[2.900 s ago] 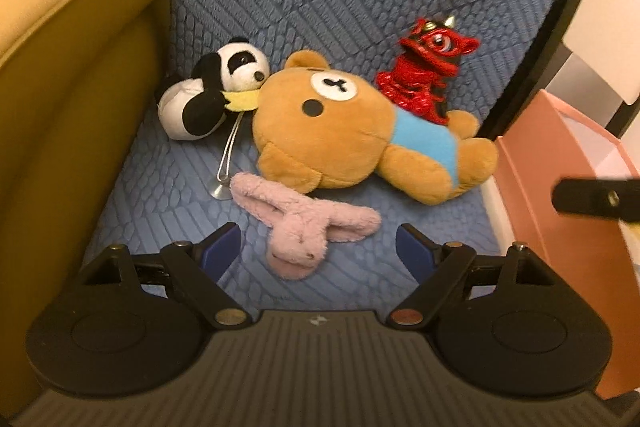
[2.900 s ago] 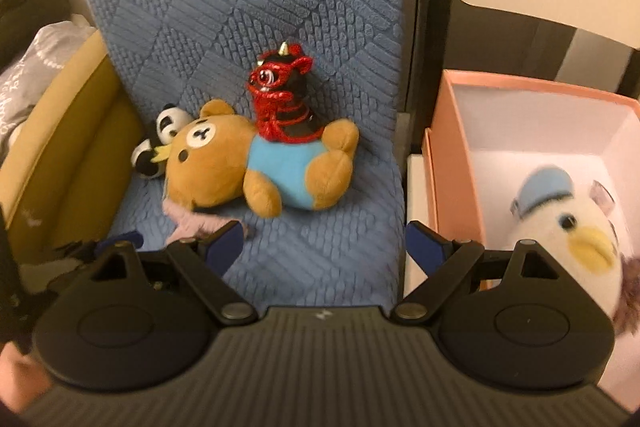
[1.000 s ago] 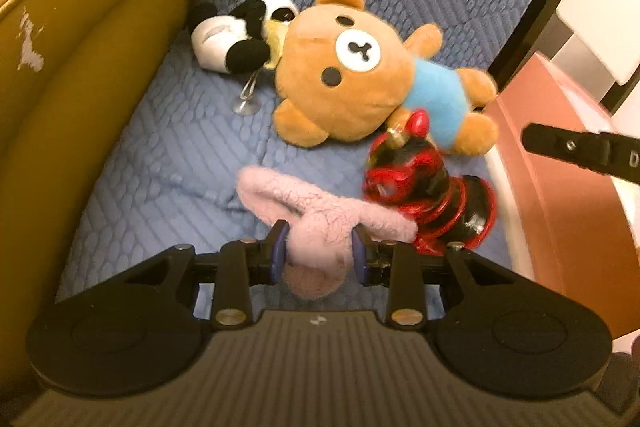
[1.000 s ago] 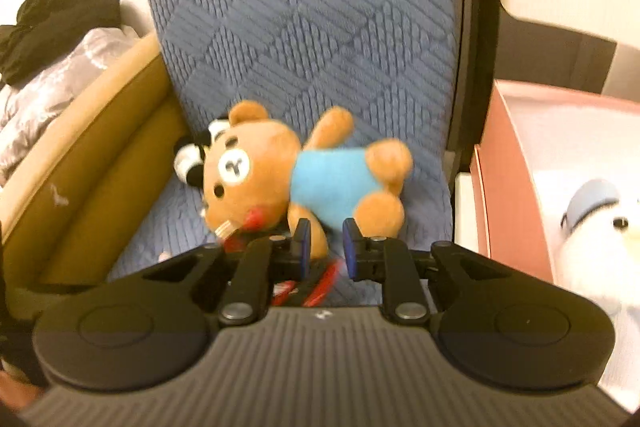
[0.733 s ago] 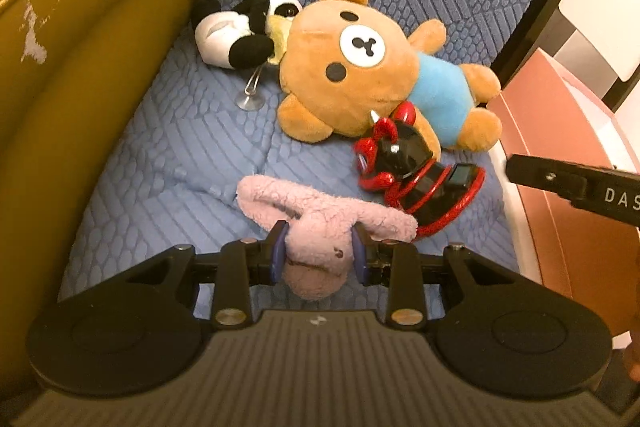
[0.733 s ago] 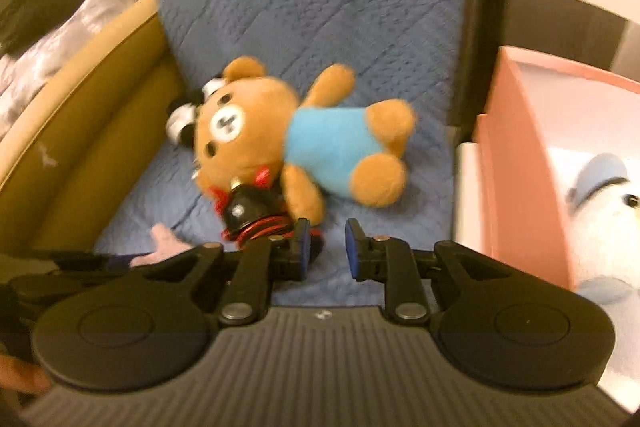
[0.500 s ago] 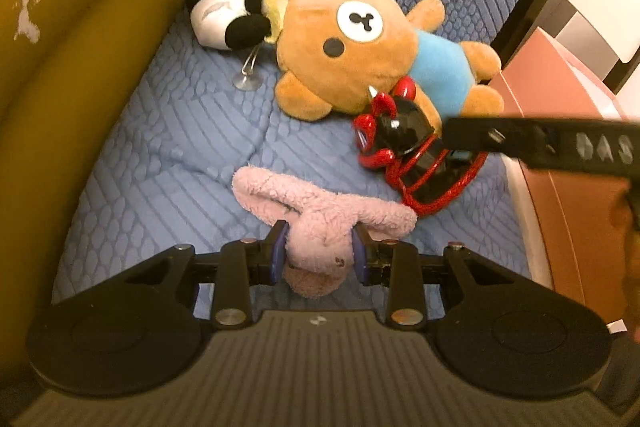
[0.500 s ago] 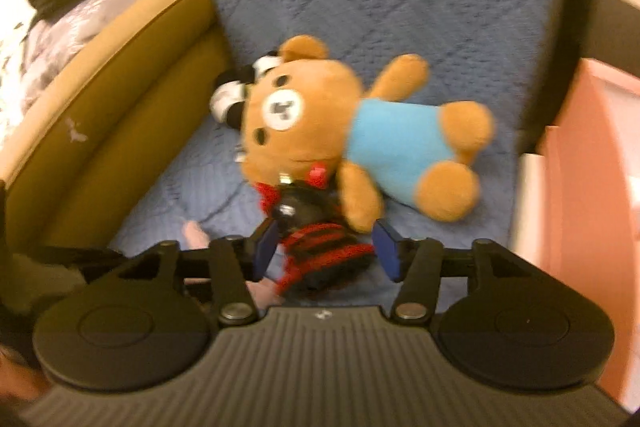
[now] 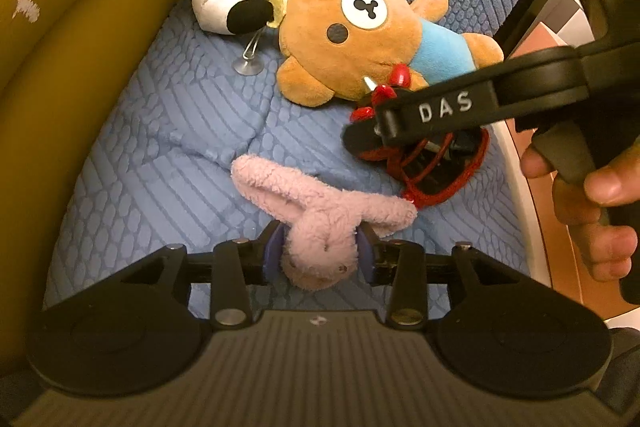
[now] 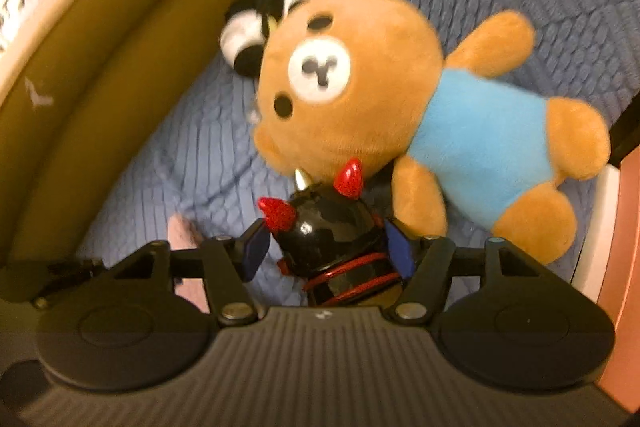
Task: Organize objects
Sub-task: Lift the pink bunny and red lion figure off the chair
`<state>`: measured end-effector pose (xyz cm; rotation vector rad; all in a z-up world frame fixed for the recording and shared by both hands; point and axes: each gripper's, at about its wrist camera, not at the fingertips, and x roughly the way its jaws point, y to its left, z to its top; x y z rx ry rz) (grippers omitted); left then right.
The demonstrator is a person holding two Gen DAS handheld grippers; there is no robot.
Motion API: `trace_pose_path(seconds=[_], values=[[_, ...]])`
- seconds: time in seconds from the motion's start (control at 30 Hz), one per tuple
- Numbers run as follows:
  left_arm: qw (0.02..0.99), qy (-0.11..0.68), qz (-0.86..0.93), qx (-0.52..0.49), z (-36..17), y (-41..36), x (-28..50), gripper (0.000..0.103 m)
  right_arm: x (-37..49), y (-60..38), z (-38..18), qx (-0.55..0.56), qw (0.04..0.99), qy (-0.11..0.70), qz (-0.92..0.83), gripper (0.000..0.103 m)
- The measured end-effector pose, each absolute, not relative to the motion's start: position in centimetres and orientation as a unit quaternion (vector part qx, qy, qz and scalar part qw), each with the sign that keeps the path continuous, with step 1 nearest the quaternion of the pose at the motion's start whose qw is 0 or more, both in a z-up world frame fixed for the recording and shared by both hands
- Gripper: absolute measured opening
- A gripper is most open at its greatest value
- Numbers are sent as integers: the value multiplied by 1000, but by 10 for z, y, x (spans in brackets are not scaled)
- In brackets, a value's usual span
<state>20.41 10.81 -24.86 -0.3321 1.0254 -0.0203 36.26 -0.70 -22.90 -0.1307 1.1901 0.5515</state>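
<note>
Left wrist view: the left gripper (image 9: 319,254) pinches the fuzzy pink plush rabbit (image 9: 320,217) between its 2 blue pads, on the blue quilted seat cushion (image 9: 168,147).
Beyond: brown teddy bear in a blue shirt (image 9: 372,31), small black-and-white panda plush (image 9: 236,1).
Right wrist view: the right gripper (image 10: 326,251), fingers partly spread, brackets the black-and-red horned lion toy (image 10: 336,247); whether the pads touch it, I cannot tell.

Warm, dim indoor lighting; yellow colour cast throughout. Left wrist view is sharp. Right wrist view shows motion blur, strongest on the brown bear (image 10: 352,87). Fisheye distortion bends all edges.
</note>
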Motion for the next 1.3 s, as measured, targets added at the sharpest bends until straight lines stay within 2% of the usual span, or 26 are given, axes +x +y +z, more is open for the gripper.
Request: trace_pose_path(seconds=[0.3,0.4,0.8,0.93,1.0,1.13,1.3], values=[[856,490,-11,-165,-254,112,203,46,341,-42,-194,-21,828,518,215,61],[853,493,-11,-173,-254,115,203,49,328,-61,-187,-3,837,509,202,61],[856,491,-15,-161,-250,115,204,51,274,-89,-195,36,848,502,166,61],[860,487,-12,-153,-251,112,204,51,260,-87,-199,32,867,472,158,62],[862,485,-9,-145,-251,110,205,49,258,-87,-202,35,869,469,153,61],[865,482,-3,-141,-251,109,205,39,255,-80,-212,19,880,452,144,62],[868,476,3,-138,-249,106,203,38,257,-77,-220,19,886,443,132,62]])
